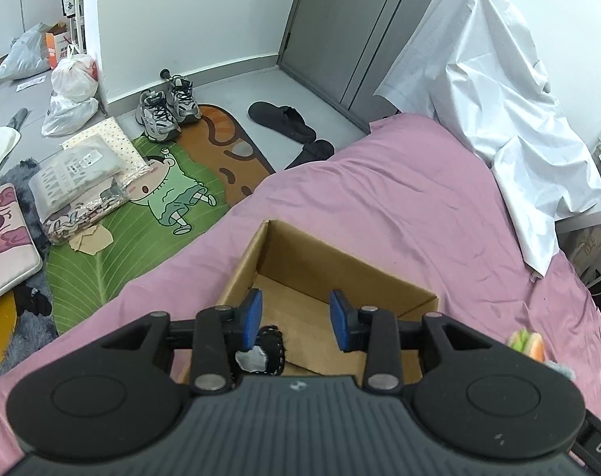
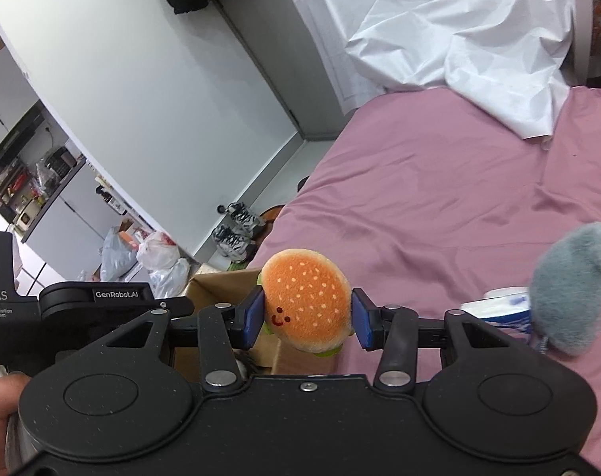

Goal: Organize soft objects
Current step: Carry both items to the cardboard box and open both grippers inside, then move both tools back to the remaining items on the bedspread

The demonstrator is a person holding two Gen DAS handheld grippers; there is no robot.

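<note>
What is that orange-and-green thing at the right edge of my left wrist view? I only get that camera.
Observer: A burger plush with a smiling face, held clear of the bed between the pads of the right gripper.
Operator: Anything else soft near it?
Observer: Yes, a grey fluffy plush just right of that gripper, over the pink bedsheet.
Operator: Is anything next to the grey one?
Observer: A white pack with blue print shows at its left side; whether they touch I cannot tell.
</note>
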